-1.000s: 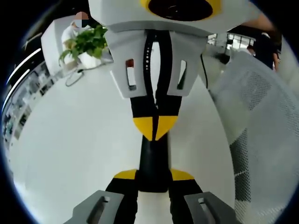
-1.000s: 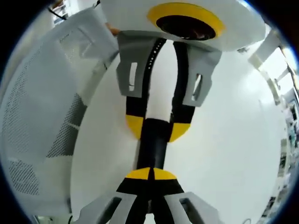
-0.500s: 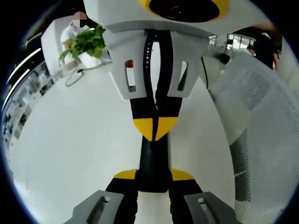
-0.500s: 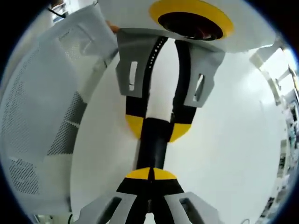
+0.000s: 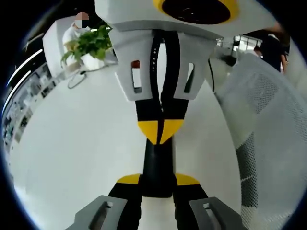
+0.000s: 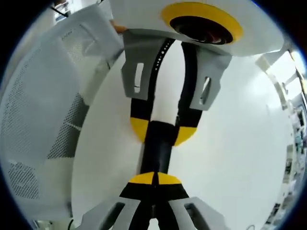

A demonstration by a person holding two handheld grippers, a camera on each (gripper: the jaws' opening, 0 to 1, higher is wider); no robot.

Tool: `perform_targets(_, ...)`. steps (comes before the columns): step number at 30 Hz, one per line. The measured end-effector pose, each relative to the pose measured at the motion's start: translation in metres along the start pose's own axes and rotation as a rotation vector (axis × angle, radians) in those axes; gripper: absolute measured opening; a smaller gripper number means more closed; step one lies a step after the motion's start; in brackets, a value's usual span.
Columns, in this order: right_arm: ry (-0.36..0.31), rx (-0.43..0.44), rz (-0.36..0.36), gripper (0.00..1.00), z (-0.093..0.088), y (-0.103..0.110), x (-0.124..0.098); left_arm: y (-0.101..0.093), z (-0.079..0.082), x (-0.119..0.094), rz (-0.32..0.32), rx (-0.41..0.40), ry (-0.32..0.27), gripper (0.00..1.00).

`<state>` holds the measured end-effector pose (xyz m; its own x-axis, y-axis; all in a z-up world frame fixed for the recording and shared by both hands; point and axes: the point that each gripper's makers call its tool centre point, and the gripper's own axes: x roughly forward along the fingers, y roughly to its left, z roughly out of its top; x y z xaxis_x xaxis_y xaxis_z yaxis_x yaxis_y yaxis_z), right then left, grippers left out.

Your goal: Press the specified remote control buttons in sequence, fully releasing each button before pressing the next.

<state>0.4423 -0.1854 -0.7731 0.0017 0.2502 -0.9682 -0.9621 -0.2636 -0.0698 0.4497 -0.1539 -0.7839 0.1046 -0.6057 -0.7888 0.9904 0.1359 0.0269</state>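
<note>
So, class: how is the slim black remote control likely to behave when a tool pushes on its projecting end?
The remote control looks straight and hard-edged, so probably stiff, not floppy. Clamped by the left tool, with its end sticking out, it may pivot or slip if pushed by the right tool. Its slimness suggests lightness.

Black remote (image 5: 157, 167) (image 6: 156, 148), lengthwise between claws

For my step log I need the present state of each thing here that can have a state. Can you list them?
left gripper: shut on the remote, one jaw on each side.
right gripper: shut, joined tips touching the remote.
remote: clamped between the left jaws; whether a button is pressed down cannot be told.
potted plant: upright in the background.
</note>
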Motion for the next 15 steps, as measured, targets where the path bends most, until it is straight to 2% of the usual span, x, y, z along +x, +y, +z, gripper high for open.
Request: perform_targets(15,-0.037,0.036,-0.026,0.0,-0.006,-0.003,-0.012,-0.001,0.0,0.0,0.002,0.003,0.009,0.23)
